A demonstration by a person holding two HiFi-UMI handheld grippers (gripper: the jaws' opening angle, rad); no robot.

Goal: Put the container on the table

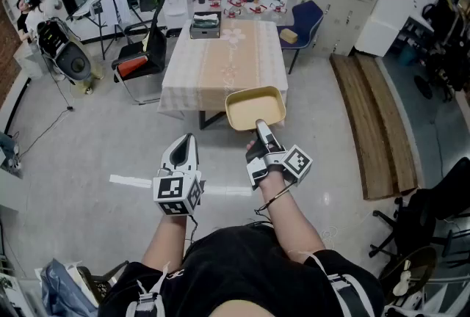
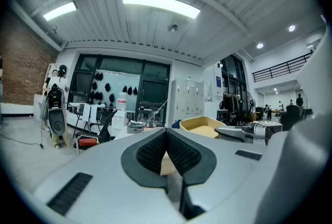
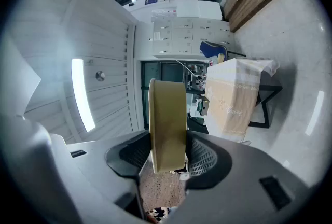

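The right hand-held gripper point(image 1: 261, 126), carried at the person's right and pointing forward and slightly upward, has its jaws set wide on the near wall of the container point(image 1: 255, 108), one pad on each face. The container is a shallow, pale yellow tray with rounded corners. It hangs in the air, open side up, above the floor point(image 1: 316, 125). In the head view it overlaps the near right corner of the counter point(image 1: 220, 66). The right gripper view shows that corner some way ahead and apart from the tray.

The left hand-held gripper point(image 1: 189, 139) is level beside the right one and holds nothing. Its two ribbed pads are closed against each other.

The counter is draped in a beige patterned cloth point(image 1: 176, 99) that hangs over its edges. A dark box point(image 1: 205, 26) stands at its far end. A blue chair point(image 1: 307, 17) stands past the far right corner, and a black chair point(image 1: 143, 55) is on the left side. Long wooden boards point(image 1: 374, 125) lie on the floor to the right.
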